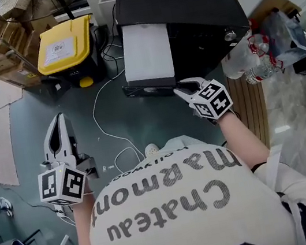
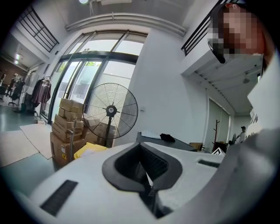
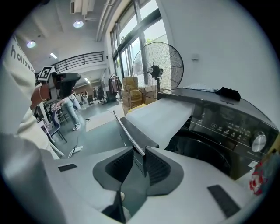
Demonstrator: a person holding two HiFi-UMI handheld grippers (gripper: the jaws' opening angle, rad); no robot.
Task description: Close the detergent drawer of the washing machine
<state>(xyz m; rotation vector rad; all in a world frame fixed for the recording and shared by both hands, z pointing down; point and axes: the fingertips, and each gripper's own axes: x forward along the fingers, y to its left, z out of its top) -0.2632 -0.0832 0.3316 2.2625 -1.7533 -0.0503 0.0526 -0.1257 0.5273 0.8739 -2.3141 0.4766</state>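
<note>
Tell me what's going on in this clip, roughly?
A person with a gripper in each hand stands at a black washing machine whose white detergent drawer is pulled out. The right gripper is at the drawer's front, its jaws either side of the thin front edge and not clearly clamped on it. The left gripper hangs off to the side over the floor, jaws together and empty. The drawer has not been pushed in yet.
</note>
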